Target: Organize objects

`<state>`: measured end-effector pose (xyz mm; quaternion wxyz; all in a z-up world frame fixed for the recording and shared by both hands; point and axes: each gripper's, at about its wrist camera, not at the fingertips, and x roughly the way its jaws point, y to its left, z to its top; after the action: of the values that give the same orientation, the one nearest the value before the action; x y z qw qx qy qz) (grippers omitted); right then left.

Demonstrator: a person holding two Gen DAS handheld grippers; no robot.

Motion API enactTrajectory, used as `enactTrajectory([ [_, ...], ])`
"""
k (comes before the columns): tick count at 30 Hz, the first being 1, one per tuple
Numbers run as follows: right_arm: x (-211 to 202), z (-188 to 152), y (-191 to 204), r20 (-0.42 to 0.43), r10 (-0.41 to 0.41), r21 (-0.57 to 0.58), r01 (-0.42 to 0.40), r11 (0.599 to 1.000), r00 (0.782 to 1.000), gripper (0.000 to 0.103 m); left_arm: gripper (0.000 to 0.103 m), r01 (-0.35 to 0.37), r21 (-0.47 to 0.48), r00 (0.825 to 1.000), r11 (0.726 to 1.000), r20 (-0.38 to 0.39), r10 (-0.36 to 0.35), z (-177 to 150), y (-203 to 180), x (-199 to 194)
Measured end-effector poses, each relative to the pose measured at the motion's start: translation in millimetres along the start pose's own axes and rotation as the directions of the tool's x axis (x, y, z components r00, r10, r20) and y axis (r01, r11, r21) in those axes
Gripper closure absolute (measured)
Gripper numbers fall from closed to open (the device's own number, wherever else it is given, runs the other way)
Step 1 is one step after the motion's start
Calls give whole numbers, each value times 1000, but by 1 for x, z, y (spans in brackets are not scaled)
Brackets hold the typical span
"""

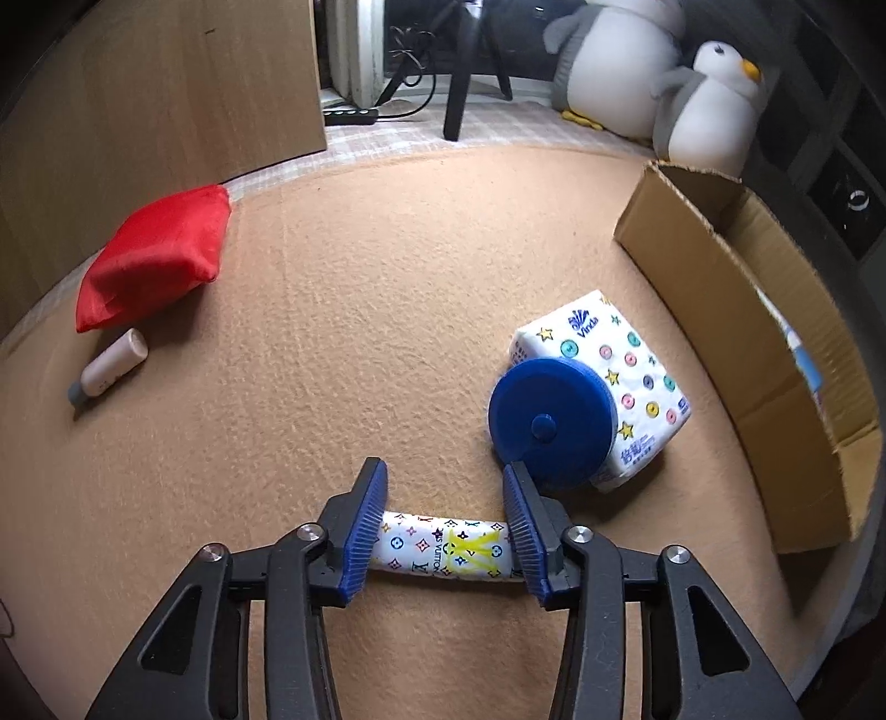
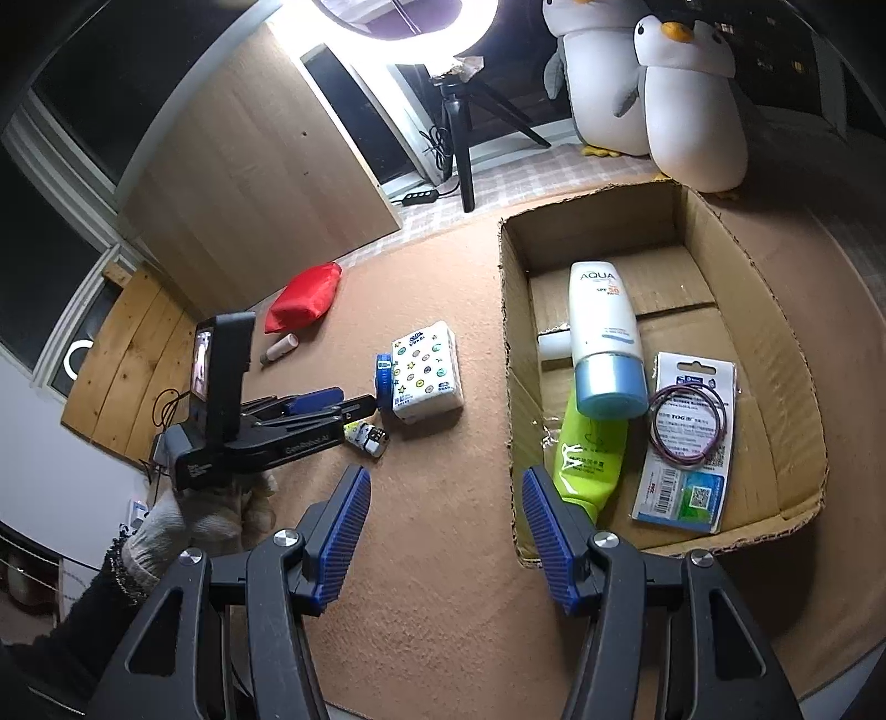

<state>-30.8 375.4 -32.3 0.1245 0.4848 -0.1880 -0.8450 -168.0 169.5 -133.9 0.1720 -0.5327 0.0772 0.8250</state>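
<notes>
The left gripper (image 1: 443,515) squeezes a small patterned tube (image 1: 443,548) lying on the tan mat (image 1: 332,332), low in the frame. The right gripper (image 2: 446,531) is empty and half wide, at the lower left corner of the cardboard box (image 2: 797,354).

The cardboard box (image 1: 736,310) runs off the right edge, its inside mostly hidden. The small tube's (image 2: 366,433) ends hide behind the left gripper (image 2: 354,412).

Red pouch (image 1: 158,255); blue disc (image 1: 548,423); monogram-print white tube (image 1: 443,545).

Two plush penguins (image 2: 648,94) beside tripod (image 2: 459,138), ring light (image 2: 410,27) above.
</notes>
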Motion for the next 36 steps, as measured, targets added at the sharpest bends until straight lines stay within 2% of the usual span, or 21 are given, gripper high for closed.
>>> enactTrajectory([
  [4, 2, -1, 3, -7, 4, -5, -4, 1000, 1000, 50, 61, -5, 33, 1000, 999, 7, 4, -8, -3, -1],
  [18, 33, -3, 33, -84, 47, -70, -53, 996, 995, 50, 61, 39, 46, 999, 998, 25, -40, -56, -5, -25],
  [26, 64, -7, 58, -148, 62, -157, -85, 984, 987, 50, 61, 62, -69, 997, 996, 58, -58, -68, 25, -54],
  [36, 118, -8, 86, -242, 56, -249, -117, 961, 969, 50, 61, 106, -187, 994, 977, 45, -99, -109, 61, -72],
])
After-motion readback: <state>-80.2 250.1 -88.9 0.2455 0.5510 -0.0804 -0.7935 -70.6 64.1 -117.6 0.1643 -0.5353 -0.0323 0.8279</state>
